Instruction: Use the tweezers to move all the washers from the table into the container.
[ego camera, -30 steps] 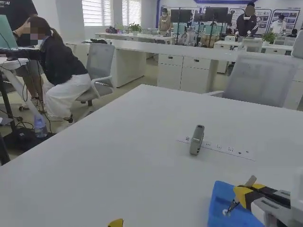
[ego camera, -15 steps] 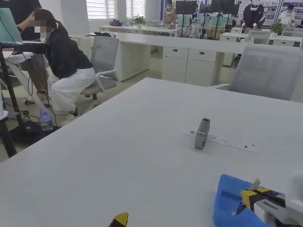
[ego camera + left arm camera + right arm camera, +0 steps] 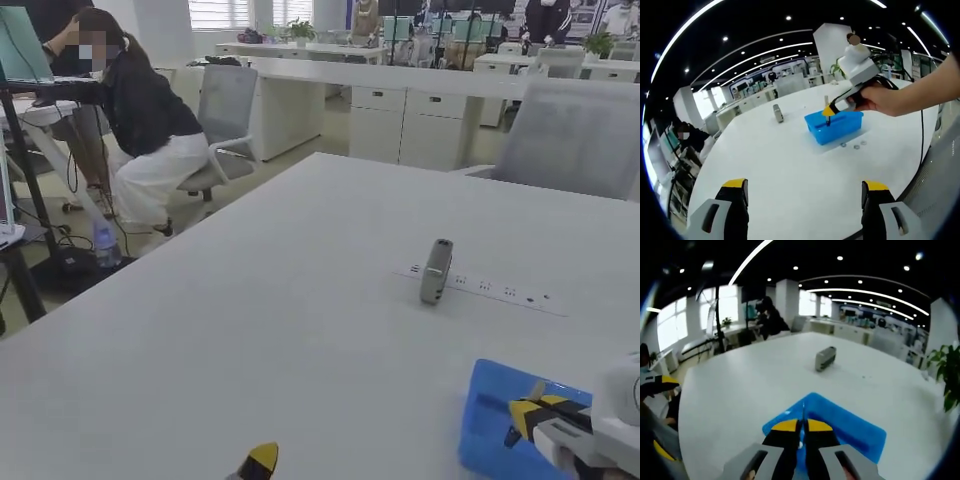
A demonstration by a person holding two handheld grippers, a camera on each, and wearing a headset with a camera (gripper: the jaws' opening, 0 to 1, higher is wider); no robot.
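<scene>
Between a second ago and now the whole head view has shifted, which is put down to the headset moving and not the things. Against the blue container (image 3: 488, 388), at the lower right of that view, the right gripper (image 3: 527, 413) is placed much as before. A pale ring could be made out at the tweezer tip over the container a second ago. Now the tip is drawn closer under the gripper, and whether a washer is carried cannot be told.

In the right gripper view the jaws are seen pressed together on the tweezers (image 3: 803, 415), which point into the container at the bottom centre. In the left gripper view the tweezers are shown dipping inside the container, right of centre. The drop of one washer is therefore judged to be under way or just made.

Three washers (image 3: 856, 147) are seen on the table (image 3: 300, 300), just beside the container and a little below it in the left gripper view. Further trips are thus judged to be needed. The left gripper (image 3: 802, 187) is held with its jaws wide apart and nothing between them.
</scene>
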